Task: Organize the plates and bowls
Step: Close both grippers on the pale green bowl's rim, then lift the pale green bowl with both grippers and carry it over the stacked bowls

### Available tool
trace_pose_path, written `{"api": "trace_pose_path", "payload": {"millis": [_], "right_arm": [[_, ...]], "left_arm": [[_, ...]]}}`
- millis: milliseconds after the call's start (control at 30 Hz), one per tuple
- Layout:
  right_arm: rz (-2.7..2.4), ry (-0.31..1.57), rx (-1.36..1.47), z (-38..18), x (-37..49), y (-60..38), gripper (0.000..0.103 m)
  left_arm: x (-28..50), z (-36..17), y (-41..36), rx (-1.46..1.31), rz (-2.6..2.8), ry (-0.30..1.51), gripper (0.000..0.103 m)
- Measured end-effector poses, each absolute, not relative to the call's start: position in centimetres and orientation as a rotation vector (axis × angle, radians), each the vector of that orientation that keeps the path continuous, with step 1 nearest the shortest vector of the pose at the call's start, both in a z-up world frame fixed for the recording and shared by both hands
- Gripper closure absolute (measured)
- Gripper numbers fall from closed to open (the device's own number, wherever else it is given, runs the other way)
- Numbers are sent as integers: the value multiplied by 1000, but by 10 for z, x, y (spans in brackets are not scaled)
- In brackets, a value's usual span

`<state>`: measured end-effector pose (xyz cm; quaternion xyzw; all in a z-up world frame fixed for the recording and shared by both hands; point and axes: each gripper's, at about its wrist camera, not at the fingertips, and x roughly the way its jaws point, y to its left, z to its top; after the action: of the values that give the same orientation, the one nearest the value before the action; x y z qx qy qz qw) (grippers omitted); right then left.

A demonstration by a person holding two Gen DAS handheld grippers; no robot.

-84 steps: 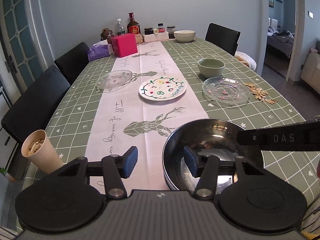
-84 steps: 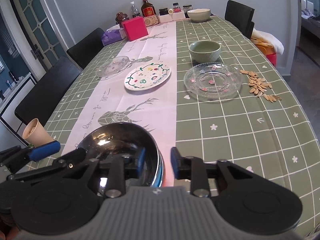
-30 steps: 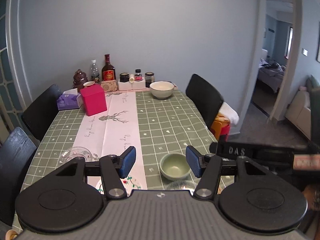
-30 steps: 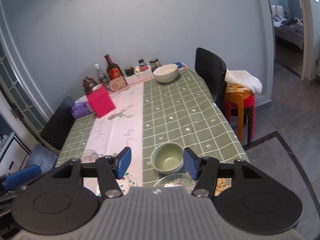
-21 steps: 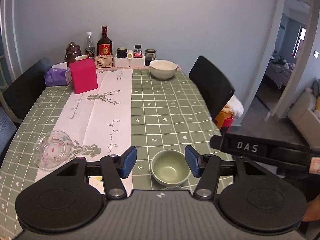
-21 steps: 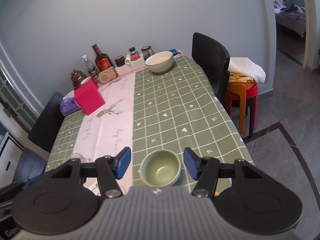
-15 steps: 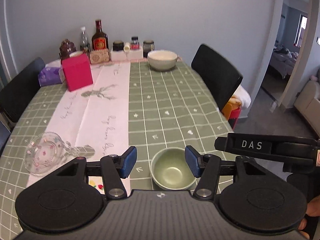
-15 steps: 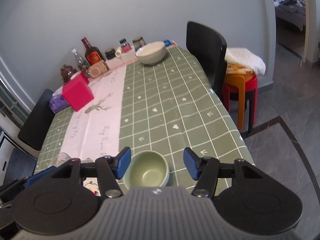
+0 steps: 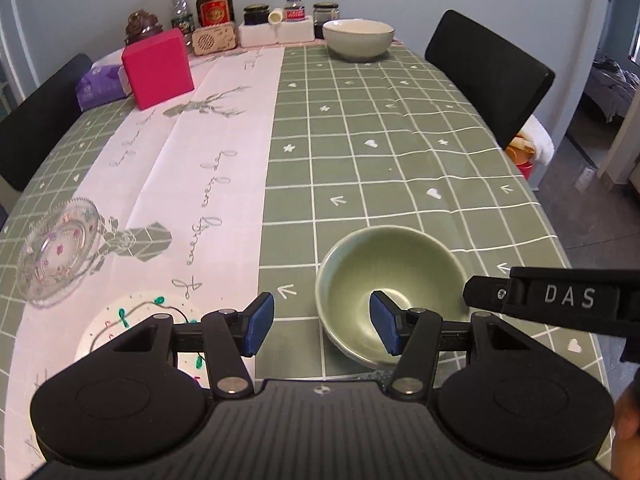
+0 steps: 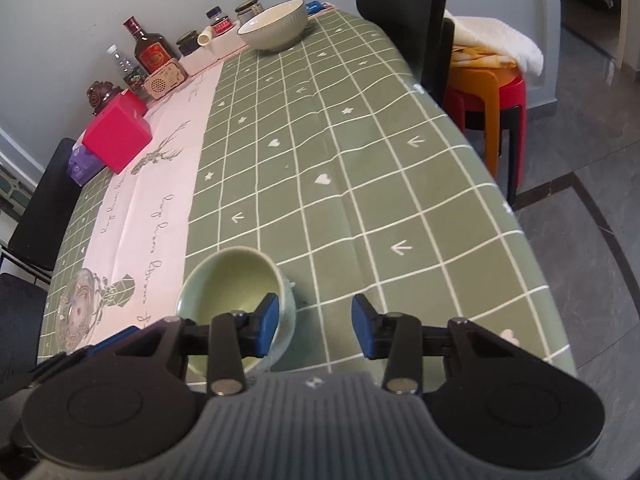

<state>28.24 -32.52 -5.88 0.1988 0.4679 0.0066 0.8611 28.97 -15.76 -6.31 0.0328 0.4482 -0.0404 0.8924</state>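
Note:
A small green bowl [image 9: 390, 280] stands on the green checked tablecloth near the table's right edge. My left gripper [image 9: 322, 328] is open and straddles the bowl's left rim, its right finger inside the bowl and its left finger outside. My right gripper [image 10: 316, 328] straddles the right rim of the same bowl [image 10: 232, 288]. Its jaws are closing, with the left pad inside the bowl and the right pad still apart from the wall. A clear glass plate [image 9: 56, 256] and a painted white plate [image 9: 132, 332] lie to the left on the pink runner.
A large pale bowl [image 9: 358, 38] stands at the far end beside jars, bottles [image 9: 214, 0] and a pink box [image 9: 158, 66]. Black chairs [image 9: 488, 72] flank the table. Stacked stools [image 10: 486, 80] stand off the right edge.
Both grippers have come down and forward from high above the table to the green bowl, which now fills the space at their fingertips. The right jaws have narrowed.

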Motion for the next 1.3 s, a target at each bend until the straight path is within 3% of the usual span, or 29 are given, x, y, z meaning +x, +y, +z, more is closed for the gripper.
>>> {"api": "trace_pose_path", "payload": {"millis": [267, 333, 533, 633, 733, 800, 1300], "right_arm": [[31, 979, 434, -77, 297, -312, 62], [35, 986, 429, -80, 301, -308, 63], [1, 1010, 458, -87, 306, -305, 64], [-1, 1033, 500, -92, 308, -306, 72], [10, 1045, 500, -95, 309, -303, 87], [-1, 1053, 494, -96, 309, -302, 91], [-63, 1030, 379, -83, 301, -295, 95]], "left_arm": [[304, -84, -160, 57, -26, 956, 40], [308, -90, -157, 37, -17, 976, 53], [312, -100, -152, -34, -52, 990, 59], [309, -100, -158, 5, -73, 967, 71], [307, -100, -166, 45, -83, 962, 75], [305, -100, -168, 45, -80, 970, 78], [295, -95, -171, 1, -45, 962, 84]]}}
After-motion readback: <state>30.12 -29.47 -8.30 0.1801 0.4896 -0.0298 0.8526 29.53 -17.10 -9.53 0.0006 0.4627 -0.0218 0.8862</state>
